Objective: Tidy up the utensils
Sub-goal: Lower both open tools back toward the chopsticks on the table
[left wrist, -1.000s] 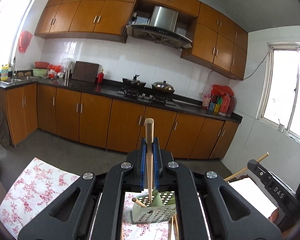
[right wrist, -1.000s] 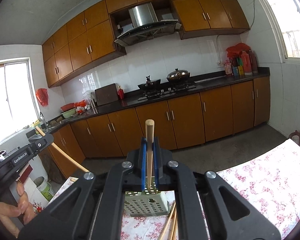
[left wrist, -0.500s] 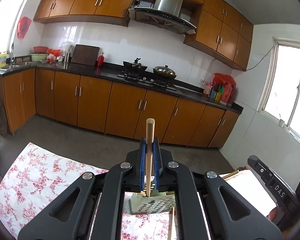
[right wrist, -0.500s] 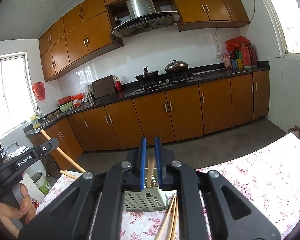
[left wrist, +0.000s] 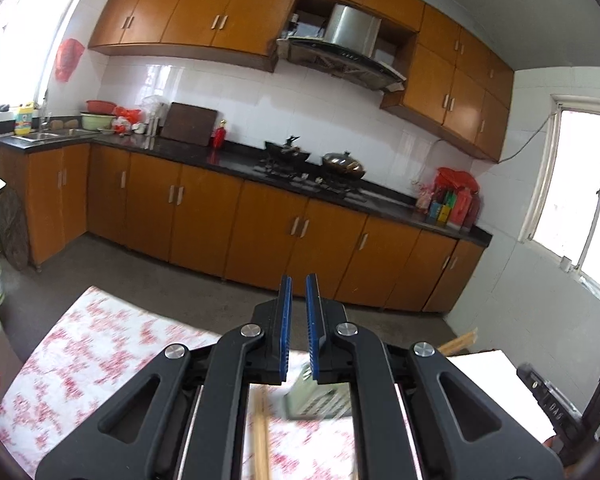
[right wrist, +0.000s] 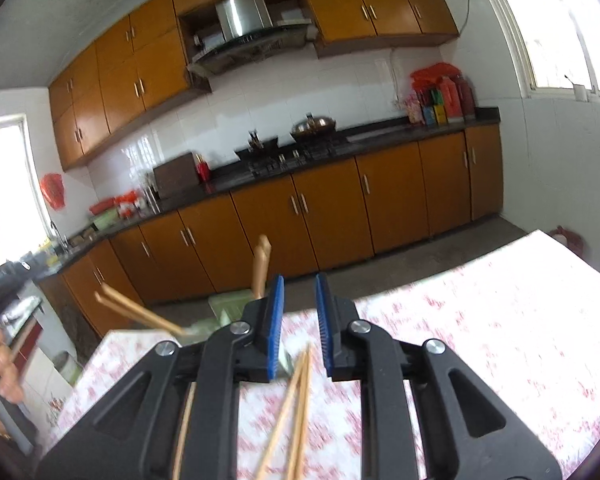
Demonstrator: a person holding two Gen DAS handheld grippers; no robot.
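Observation:
A pale green perforated utensil holder [left wrist: 318,398] stands on the floral tablecloth, blurred, just below my left gripper [left wrist: 296,292], which is open and empty. In the right wrist view the holder [right wrist: 228,308] sits left of my right gripper [right wrist: 299,292], also open and empty. Wooden chopsticks [right wrist: 260,268] stand upright in the holder and another pair [right wrist: 136,312] leans out to the left. Loose chopsticks [right wrist: 296,408] lie on the cloth under the right gripper. One chopstick [left wrist: 260,436] lies under the left gripper.
The table with the floral cloth [right wrist: 480,332] fills the foreground. Beyond it is bare floor, then orange cabinets [left wrist: 268,228] with a black counter and stove. A person's hand [right wrist: 4,364] holds the left gripper at the left edge. A white board [left wrist: 496,384] lies at right.
Both grippers have opened and let go of their chopsticks, which now stand in the holder. Both grippers have pulled back and shifted, and the views are blurred by motion.

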